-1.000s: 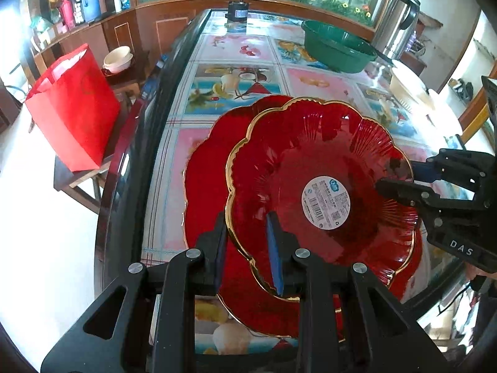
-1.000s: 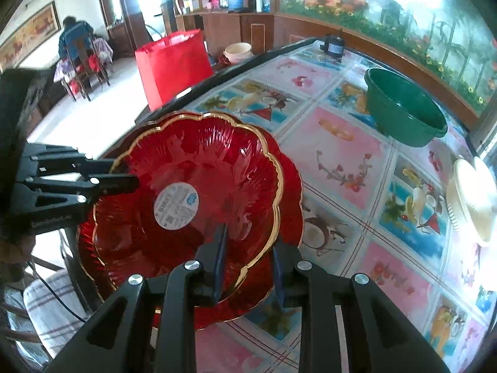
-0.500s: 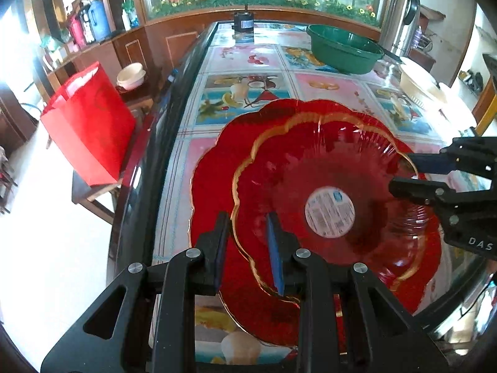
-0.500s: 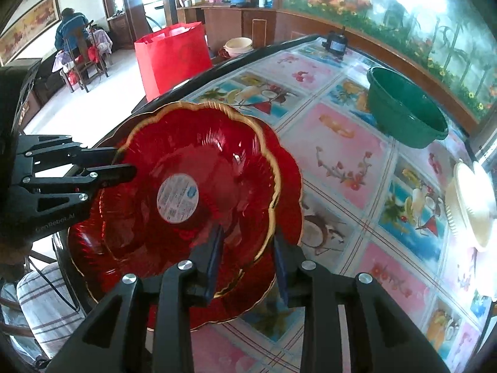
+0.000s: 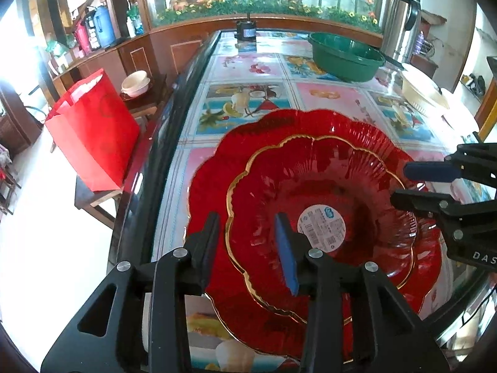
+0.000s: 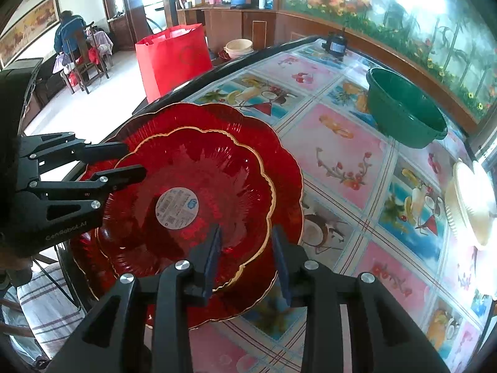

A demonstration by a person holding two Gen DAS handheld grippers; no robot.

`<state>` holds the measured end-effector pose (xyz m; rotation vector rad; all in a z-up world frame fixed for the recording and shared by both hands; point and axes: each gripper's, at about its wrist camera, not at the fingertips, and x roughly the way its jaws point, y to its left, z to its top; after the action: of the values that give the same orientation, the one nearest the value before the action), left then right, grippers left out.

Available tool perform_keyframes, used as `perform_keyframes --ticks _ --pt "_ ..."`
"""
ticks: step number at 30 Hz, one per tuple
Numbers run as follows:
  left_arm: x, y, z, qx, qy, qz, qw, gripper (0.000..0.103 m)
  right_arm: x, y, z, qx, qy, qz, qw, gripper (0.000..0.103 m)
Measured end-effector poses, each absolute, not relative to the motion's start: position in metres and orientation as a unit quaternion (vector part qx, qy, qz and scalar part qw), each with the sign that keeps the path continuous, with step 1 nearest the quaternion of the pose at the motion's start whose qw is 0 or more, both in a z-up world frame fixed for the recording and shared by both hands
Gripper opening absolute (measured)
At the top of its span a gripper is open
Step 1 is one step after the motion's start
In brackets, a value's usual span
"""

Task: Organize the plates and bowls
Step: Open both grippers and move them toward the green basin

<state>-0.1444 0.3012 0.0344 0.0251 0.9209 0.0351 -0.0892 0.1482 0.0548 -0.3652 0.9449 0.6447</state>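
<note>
Bright daylight, pale floor (image 5: 37,248), wood-panelled wall (image 5: 174,46), fruit-print tablecloth (image 5: 245,105), flower mural (image 6: 419,25), red bag (image 5: 93,136)

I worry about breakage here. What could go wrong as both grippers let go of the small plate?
1. The small plate sits off-centre on the big plate; it may slide.
2. The stack lies near the table edge.
3. The opening left gripper and right gripper straddle the rim; withdrawing may catch it.
</note>
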Motion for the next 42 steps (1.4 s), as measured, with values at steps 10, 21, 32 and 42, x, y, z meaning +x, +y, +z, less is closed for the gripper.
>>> perform_keyframes --ticks 10,21,32,42 --pt "-0.152 0.283 0.062 -0.017 0.389 0.031 0.92 0.064 -0.092 0.126 0.07 -0.117 0.435 0.305 0.839 0.057" --pt "-0.133 0.223 0.082 -0.046 0.354 0.025 0.934 0.064 -0.079 0.06 0.088 -0.051 0.426 0.239 0.871 0.074" --pt "-0.108 0.17 0.085 -0.03 0.357 0.003 0.934 0.064 -0.072 0.014 0.089 -0.014 0.429 0.212 0.878 0.078" --pt "-0.081 0.141 0.086 -0.023 0.364 0.01 0.931 0.064 -0.05 -0.011 0.089 0.003 0.43 0.203 0.88 0.079"
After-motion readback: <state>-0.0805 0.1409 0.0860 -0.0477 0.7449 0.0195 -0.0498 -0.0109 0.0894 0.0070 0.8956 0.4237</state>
